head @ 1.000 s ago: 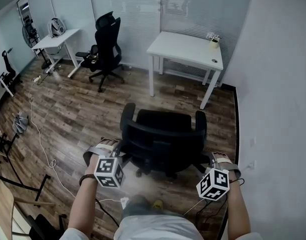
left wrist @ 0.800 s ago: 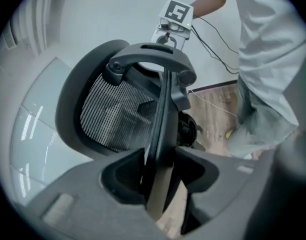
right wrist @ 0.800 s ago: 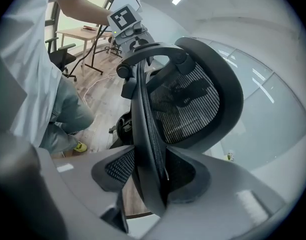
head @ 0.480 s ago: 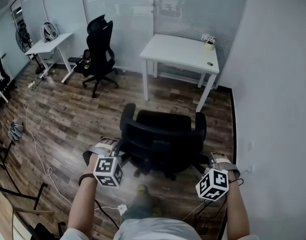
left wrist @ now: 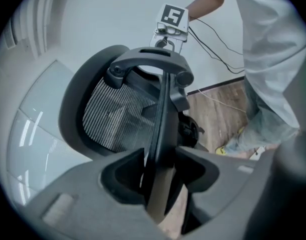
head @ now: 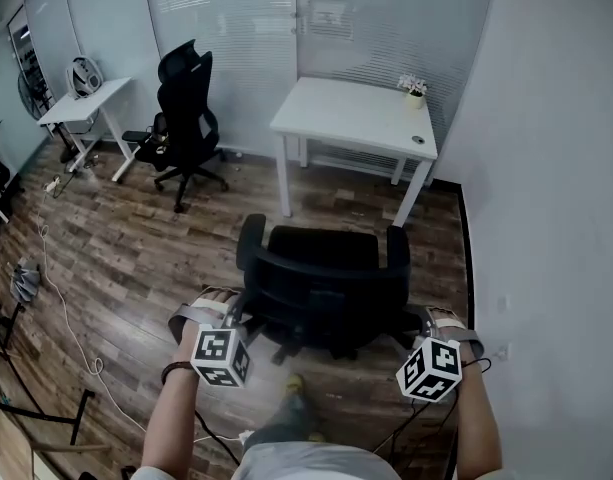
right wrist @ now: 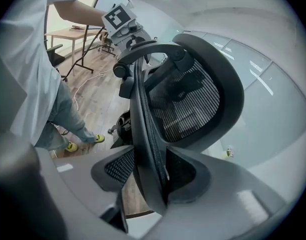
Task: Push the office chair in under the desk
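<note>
The black office chair [head: 321, 268] stands on the wood floor, its seat facing the white desk [head: 356, 113] a short way ahead. My left gripper [head: 234, 308] grips the left edge of the mesh backrest [left wrist: 108, 114], and my right gripper [head: 424, 320] grips the right edge. In the left gripper view the backrest's rim runs between the jaws of my left gripper [left wrist: 160, 171], with both pads against it. In the right gripper view my right gripper [right wrist: 152, 171] clamps the rim of the backrest [right wrist: 192, 104] the same way.
A small potted plant [head: 416, 88] sits on the desk's far right corner. The wall [head: 546, 168] runs close along the right. A second black chair [head: 181, 108] and another white desk [head: 81, 103] stand at the far left. Cables [head: 76, 338] trail over the floor at left.
Both grippers and the chair have travelled forward together. The gap between the chair and the desk's front legs has narrowed. Both grips are unchanged.
</note>
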`<state>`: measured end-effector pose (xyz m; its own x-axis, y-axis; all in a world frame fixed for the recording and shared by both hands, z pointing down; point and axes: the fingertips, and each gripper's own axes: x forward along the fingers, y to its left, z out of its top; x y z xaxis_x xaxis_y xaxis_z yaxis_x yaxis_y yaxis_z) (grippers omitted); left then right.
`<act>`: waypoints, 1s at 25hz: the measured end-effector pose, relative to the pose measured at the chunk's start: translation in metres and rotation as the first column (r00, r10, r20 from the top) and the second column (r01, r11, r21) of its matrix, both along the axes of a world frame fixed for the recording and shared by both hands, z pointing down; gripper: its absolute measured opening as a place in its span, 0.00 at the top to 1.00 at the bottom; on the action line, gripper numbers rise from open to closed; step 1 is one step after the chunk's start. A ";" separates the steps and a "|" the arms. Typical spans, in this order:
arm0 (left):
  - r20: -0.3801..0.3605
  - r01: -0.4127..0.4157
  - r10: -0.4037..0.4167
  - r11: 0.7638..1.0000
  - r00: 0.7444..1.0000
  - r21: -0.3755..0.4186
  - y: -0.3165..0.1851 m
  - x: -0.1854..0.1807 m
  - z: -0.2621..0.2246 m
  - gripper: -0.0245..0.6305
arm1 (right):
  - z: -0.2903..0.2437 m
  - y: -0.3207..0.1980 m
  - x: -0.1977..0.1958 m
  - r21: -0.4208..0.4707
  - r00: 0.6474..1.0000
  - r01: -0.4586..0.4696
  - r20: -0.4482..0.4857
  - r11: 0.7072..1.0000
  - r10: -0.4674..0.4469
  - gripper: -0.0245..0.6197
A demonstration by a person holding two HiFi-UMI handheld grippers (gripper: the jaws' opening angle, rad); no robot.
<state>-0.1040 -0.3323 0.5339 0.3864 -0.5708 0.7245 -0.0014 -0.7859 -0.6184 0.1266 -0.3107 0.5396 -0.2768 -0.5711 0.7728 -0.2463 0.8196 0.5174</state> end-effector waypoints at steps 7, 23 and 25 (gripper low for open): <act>0.002 -0.028 0.028 1.000 1.000 -0.002 -0.066 -0.014 -0.006 0.67 | -0.006 -0.060 -0.014 -0.001 1.000 -0.012 0.004 1.000 0.012 0.67; -0.008 -0.089 0.089 0.996 0.996 0.011 -0.196 -0.024 -0.008 0.67 | -0.009 -0.174 -0.028 0.015 0.997 -0.081 0.009 0.997 0.081 0.67; -0.007 -0.101 0.101 0.995 0.995 0.014 -0.213 -0.020 -0.008 0.67 | -0.008 -0.188 -0.024 0.023 0.996 -0.093 0.011 0.995 0.093 0.67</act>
<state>-0.1237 -0.5452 0.5262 0.4476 -0.5385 0.7139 0.0726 -0.7738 -0.6292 0.1028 -0.4988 0.5315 -0.2298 -0.6127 0.7562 -0.3261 0.7805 0.5334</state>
